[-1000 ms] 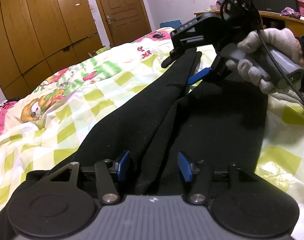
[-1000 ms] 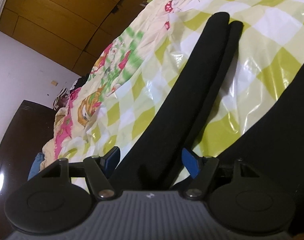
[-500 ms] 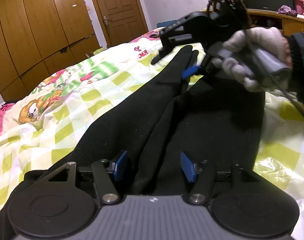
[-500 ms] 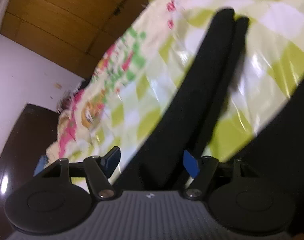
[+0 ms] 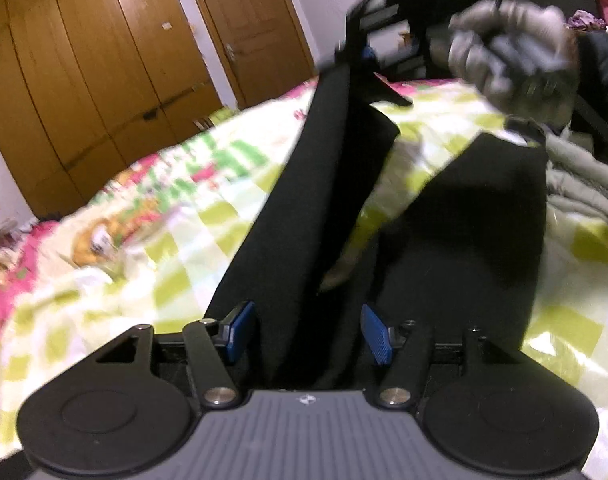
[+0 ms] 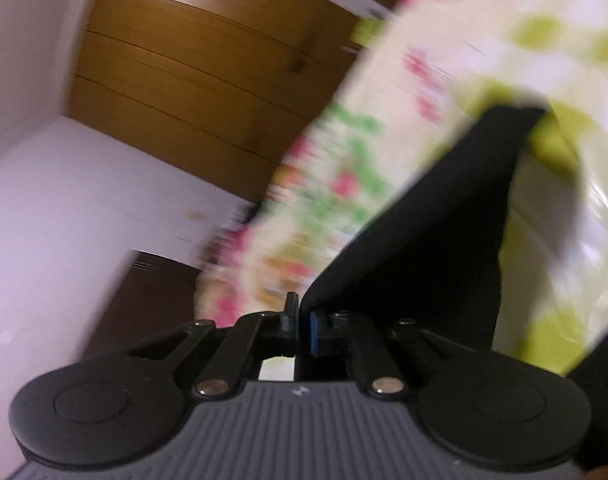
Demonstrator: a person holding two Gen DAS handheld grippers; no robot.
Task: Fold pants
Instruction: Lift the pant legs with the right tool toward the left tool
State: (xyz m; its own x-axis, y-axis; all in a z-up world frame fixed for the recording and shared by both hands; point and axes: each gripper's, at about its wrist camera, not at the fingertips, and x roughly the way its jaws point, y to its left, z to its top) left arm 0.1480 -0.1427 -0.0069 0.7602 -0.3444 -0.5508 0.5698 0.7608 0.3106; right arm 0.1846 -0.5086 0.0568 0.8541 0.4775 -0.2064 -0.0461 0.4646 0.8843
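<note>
Left wrist view: the black pants [image 5: 304, 208] are seen spread on the checked bedspread [image 5: 164, 220], one leg end raised clear of it. That leg end is pinched in the right gripper [image 6: 302, 324], whose jaws are closing on the cloth. The left gripper [image 5: 304, 332] is seen with jaws spread, fabric lying between them, not visibly pressed. A sound fold is judged to require that the raised leg be carried over evenly and the lower cloth secured.

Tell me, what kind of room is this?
Most likely a bedroom. There is a bed with a cartoon-print checked sheet, tall wooden wardrobe doors and a wooden room door. Black pants lie across the bed.
</note>
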